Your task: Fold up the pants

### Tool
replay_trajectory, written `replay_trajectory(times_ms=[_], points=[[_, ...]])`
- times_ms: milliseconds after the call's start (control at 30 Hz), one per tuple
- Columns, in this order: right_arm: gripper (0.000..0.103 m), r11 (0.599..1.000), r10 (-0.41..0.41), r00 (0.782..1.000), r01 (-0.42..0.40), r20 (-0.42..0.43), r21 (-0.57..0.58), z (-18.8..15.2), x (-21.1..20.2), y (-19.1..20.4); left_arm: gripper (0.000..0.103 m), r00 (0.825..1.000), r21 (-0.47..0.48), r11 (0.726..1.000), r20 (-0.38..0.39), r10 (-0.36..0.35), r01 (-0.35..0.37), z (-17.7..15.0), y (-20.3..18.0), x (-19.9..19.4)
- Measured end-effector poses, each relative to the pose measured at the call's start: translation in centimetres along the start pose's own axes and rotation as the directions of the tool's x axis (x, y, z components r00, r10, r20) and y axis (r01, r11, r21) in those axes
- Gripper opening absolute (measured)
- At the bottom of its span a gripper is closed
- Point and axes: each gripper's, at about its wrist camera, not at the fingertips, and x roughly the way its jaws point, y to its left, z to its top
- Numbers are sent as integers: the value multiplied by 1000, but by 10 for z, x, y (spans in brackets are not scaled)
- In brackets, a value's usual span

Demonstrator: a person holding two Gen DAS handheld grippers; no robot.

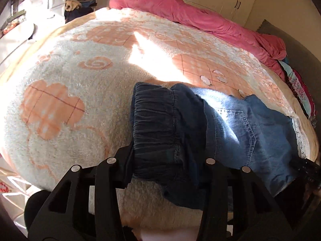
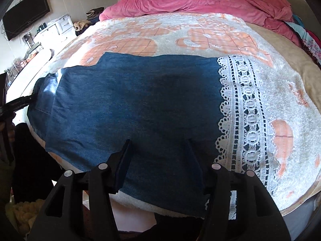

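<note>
Blue denim pants (image 2: 128, 108) with a white lace hem (image 2: 240, 120) lie spread flat on the bed's cream and peach blanket (image 2: 200, 36). In the left wrist view the gathered elastic waistband (image 1: 166, 128) sits between the fingers of my left gripper (image 1: 166, 160), which stands wide; the right finger is hidden under the cloth. My right gripper (image 2: 158, 146) is open just above the leg near the bed's front edge, left of the lace. The left gripper also shows at the left edge of the right wrist view (image 2: 18, 102).
A crumpled pink duvet (image 2: 200, 2) lies along the far side of the bed. Folded patterned clothes (image 1: 301, 92) are piled at the right edge. White drawers (image 1: 50, 4) and a wall TV (image 2: 26, 14) stand at the left.
</note>
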Motion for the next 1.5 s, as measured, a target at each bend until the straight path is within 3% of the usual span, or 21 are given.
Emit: replay_trajectory(times_ms=[67, 133, 200, 233, 333, 500, 633, 700, 800, 900, 1033, 1133, 1233, 1367, 1500], points=[[53, 1000, 1, 1000, -1, 1, -1, 0, 0, 0, 32, 999, -1, 1000, 44, -3, 3, 8, 9, -13], [53, 1000, -1, 1000, 1, 0, -3, 0, 0, 0, 32, 996, 13, 999, 75, 40, -41, 11, 19, -20], [53, 1000, -3, 1000, 3, 0, -4, 0, 1, 1, 33, 999, -8, 999, 35, 31, -31, 9, 30, -11], [53, 1000, -3, 1000, 3, -1, -4, -1, 1, 1, 35, 1000, -25, 999, 5, 25, -25, 5, 34, -2], [53, 1000, 1, 1000, -1, 1, -1, -1, 1, -2, 48, 999, -44, 999, 15, 29, -29, -4, 39, 8], [54, 1000, 13, 1000, -13, 2, 8, -2, 1, -5, 61, 999, -82, 996, 17, 27, -26, -2, 48, 2], [58, 999, 38, 999, -39, 13, 16, -2, -2, -6, 62, 990, -57, 996, 113, 80, -73, 3, 39, -36], [58, 999, 32, 998, -33, 52, 16, -2, -11, -5, 62, 983, -11, 996, 158, 92, -91, 11, 26, -52], [58, 995, 74, 982, -84, 174, 51, 2, -37, -14, 66, 986, 43, 998, 165, 32, -39, 26, 4, -57], [58, 992, 39, 970, -66, 238, 107, 13, -55, -38, 66, 989, 82, 995, 128, -67, 57, 40, -27, -41], [58, 984, -58, 967, 13, 247, 179, 33, -61, -77, 66, 982, 160, 975, 84, -168, 153, 54, -77, -13], [59, 978, -50, 974, 3, 220, 207, 51, -50, -101, 66, 975, 200, 955, 10, -223, 217, 65, -110, 18], [58, 969, -22, 982, -25, 187, 247, 66, -29, -123, 66, 964, 194, 944, -72, -257, 266, 73, -129, 50], [58, 946, 41, 988, -87, 149, 313, 84, -3, -146, 66, 963, 247, 933, -138, -231, 260, 78, -151, 81], [58, 944, 92, 990, -121, 108, 307, 94, 20, -148, 66, 950, 276, 919, -212, -228, 282, 78, -161, 109]])
